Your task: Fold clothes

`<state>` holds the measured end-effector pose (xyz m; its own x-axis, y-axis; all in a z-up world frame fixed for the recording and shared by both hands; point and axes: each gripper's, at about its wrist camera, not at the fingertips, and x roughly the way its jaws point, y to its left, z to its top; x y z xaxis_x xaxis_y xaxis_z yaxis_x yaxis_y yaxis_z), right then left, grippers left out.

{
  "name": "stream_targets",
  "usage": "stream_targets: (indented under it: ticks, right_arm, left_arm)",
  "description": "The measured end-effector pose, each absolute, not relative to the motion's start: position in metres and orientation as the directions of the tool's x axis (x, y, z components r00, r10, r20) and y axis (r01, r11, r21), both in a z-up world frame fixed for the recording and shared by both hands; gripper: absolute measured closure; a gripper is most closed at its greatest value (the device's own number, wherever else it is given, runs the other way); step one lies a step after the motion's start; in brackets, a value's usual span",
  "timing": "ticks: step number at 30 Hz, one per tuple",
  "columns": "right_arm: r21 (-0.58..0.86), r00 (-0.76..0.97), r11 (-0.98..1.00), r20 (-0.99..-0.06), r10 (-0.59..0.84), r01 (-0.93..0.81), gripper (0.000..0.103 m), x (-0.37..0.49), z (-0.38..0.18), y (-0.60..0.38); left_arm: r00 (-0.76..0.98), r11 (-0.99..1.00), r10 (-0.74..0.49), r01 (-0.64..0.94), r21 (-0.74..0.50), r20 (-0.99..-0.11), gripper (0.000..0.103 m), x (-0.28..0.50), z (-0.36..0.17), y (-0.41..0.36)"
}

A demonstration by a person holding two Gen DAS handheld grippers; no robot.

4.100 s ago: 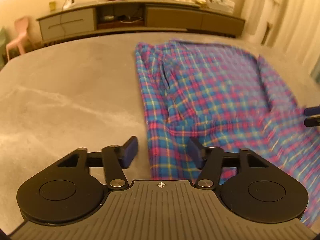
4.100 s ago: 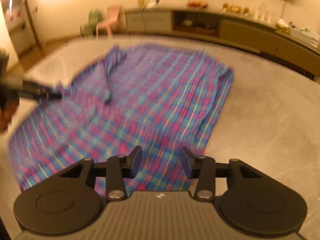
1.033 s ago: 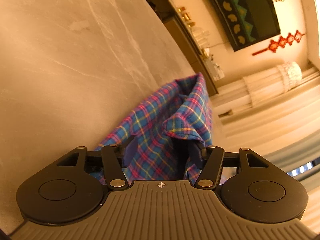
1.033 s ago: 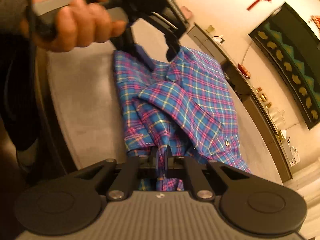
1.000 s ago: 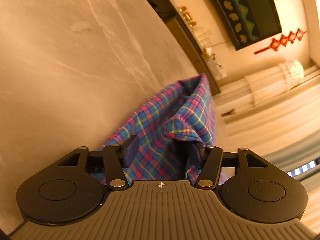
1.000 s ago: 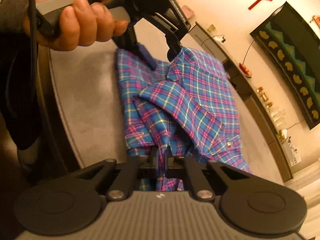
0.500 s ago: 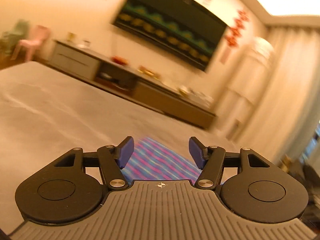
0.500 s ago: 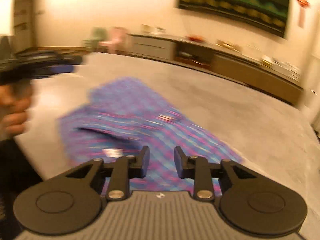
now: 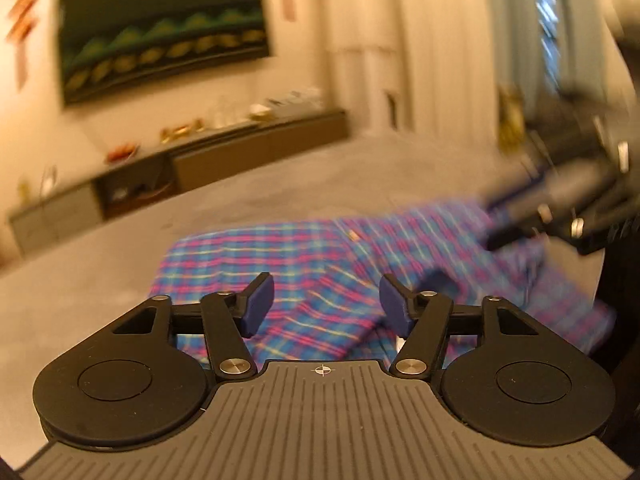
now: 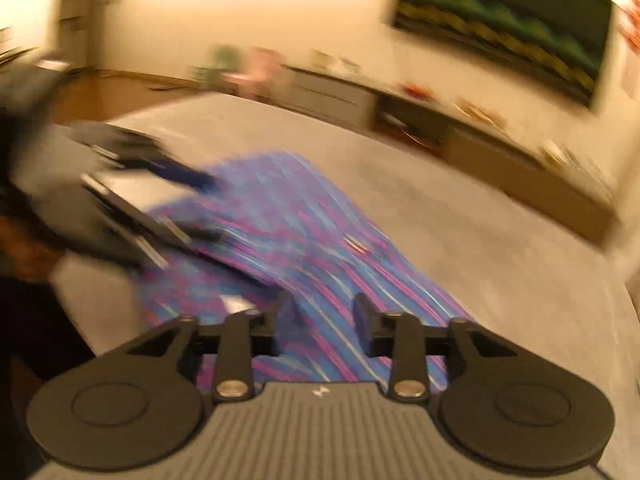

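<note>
We found the shirt (image 9: 304,280) lying on the desk (image 9: 120,248), doubled over itself in uneven layers. The left gripper (image 9: 326,304) and right gripper (image 10: 322,326) both hung over the shirt, jaws spread and pinching nothing. We judged the work to stand between folds; the next move called for picking an edge of the shirt to grip. Heavy blur hid the shirt's edges and layers, so we could not tell which fold remained.

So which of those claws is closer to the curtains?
Right. The right gripper hovers over the plaid shirt toward the curtains; the left gripper sits over its other half.
</note>
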<state>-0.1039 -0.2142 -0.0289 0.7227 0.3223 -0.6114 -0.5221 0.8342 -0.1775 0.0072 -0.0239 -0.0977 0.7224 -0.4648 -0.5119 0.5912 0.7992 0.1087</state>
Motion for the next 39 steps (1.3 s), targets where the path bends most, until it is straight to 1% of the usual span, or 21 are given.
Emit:
stream_targets:
  ticks: [1, 4, 5, 6, 7, 8, 9, 10, 11, 13, 18, 22, 25, 26, 27, 29, 31, 33, 35, 37, 39]
  right_arm:
    - [-0.203, 0.712, 0.810, -0.620, 0.329, -0.550, 0.062, -0.097, -0.034, -0.206]
    - [-0.250, 0.680, 0.753, -0.654, 0.333, -0.609, 0.063, -0.076, -0.051, -0.190]
    - [-0.236, 0.667, 0.757, -0.668, 0.329, -0.609, 0.068, -0.068, -0.056, -0.191]
    - [-0.197, 0.650, 0.772, -0.682, 0.335, -0.604, 0.088, -0.062, -0.057, -0.195]
    - [-0.158, 0.632, 0.786, -0.695, 0.341, -0.598, 0.097, -0.056, -0.059, -0.198]
    - [-0.119, 0.614, 0.799, -0.708, 0.349, -0.590, 0.101, -0.049, -0.061, -0.202]
    - [-0.078, 0.597, 0.811, -0.717, 0.359, -0.580, 0.101, -0.044, -0.063, -0.206]
    - [-0.031, 0.585, 0.822, -0.718, 0.378, -0.569, 0.101, -0.041, -0.063, -0.211]
    - [0.016, 0.572, 0.831, -0.718, 0.397, -0.556, 0.101, -0.038, -0.063, -0.217]
    - [0.109, 0.546, 0.843, -0.717, 0.433, -0.526, 0.101, -0.033, -0.065, -0.226]
    - [0.341, 0.473, 0.854, -0.722, 0.506, -0.394, 0.101, -0.014, -0.077, -0.249]
    - [0.455, 0.435, 0.835, -0.713, 0.550, -0.310, 0.102, 0.001, -0.088, -0.258]
    - [0.435, 0.456, 0.850, -0.718, 0.526, -0.295, 0.099, 0.001, -0.086, -0.257]
    - [0.413, 0.475, 0.862, -0.719, 0.507, -0.295, 0.091, -0.001, -0.084, -0.255]
    - [0.382, 0.501, 0.875, -0.717, 0.484, -0.298, 0.078, -0.004, -0.080, -0.252]
    - [0.280, 0.590, 0.903, -0.686, 0.425, -0.325, 0.060, -0.013, -0.069, -0.242]
    - [0.215, 0.638, 0.901, -0.645, 0.421, -0.377, 0.061, -0.022, -0.059, -0.231]
    - [0.148, 0.658, 0.902, -0.638, 0.401, -0.406, 0.063, -0.026, -0.057, -0.220]
    - [0.088, 0.661, 0.904, -0.653, 0.370, -0.419, 0.084, -0.027, -0.061, -0.212]
    - [0.072, 0.647, 0.909, -0.680, 0.346, -0.410, 0.089, -0.024, -0.070, -0.210]
    - [0.070, 0.637, 0.915, -0.696, 0.330, -0.398, 0.089, -0.021, -0.076, -0.210]
  left_arm:
    - [0.717, 0.766, -0.466, 0.620, 0.169, -0.518, 0.079, 0.003, -0.100, -0.034]
    - [0.708, 0.699, -0.451, 0.659, 0.278, -0.544, 0.079, 0.003, -0.110, -0.052]
    - [0.706, 0.685, -0.442, 0.664, 0.300, -0.553, 0.079, 0.005, -0.114, -0.055]
    - [0.703, 0.678, -0.442, 0.668, 0.306, -0.557, 0.079, 0.006, -0.117, -0.057]
    - [0.700, 0.673, -0.442, 0.672, 0.309, -0.561, 0.079, 0.007, -0.120, -0.059]
    - [0.697, 0.667, -0.443, 0.677, 0.312, -0.564, 0.079, 0.008, -0.122, -0.060]
    - [0.688, 0.661, -0.450, 0.685, 0.306, -0.569, 0.080, 0.009, -0.125, -0.062]
    - [0.678, 0.655, -0.457, 0.694, 0.299, -0.575, 0.089, 0.009, -0.128, -0.063]
    - [0.669, 0.648, -0.465, 0.703, 0.291, -0.580, 0.103, 0.009, -0.130, -0.065]
    - [0.658, 0.660, -0.472, 0.705, 0.260, -0.587, 0.103, 0.015, -0.132, -0.065]
    - [0.570, 0.748, -0.598, 0.649, -0.137, -0.563, 0.103, 0.046, -0.126, -0.024]
    - [0.484, 0.707, -0.707, 0.497, -0.503, -0.516, 0.103, 0.080, -0.136, 0.003]
    - [0.443, 0.658, -0.747, 0.389, -0.645, -0.495, 0.103, 0.093, -0.146, 0.009]
    - [0.442, 0.662, -0.744, 0.387, -0.642, -0.501, 0.103, 0.089, -0.147, 0.011]
    - [0.442, 0.669, -0.739, 0.388, -0.634, -0.509, 0.103, 0.085, -0.148, 0.012]
    - [0.452, 0.696, -0.718, 0.428, -0.577, -0.530, 0.103, 0.081, -0.144, 0.005]
    - [0.476, 0.732, -0.680, 0.494, -0.469, -0.558, 0.103, 0.076, -0.135, -0.009]
    - [0.522, 0.757, -0.627, 0.584, -0.294, -0.577, 0.103, 0.062, -0.126, -0.024]
    - [0.571, 0.748, -0.579, 0.656, -0.101, -0.582, 0.101, 0.046, -0.119, -0.040]
    - [0.619, 0.703, -0.538, 0.704, 0.101, -0.572, 0.093, 0.030, -0.114, -0.058]
    - [0.636, 0.622, -0.517, 0.739, 0.259, -0.573, 0.092, 0.018, -0.117, -0.075]
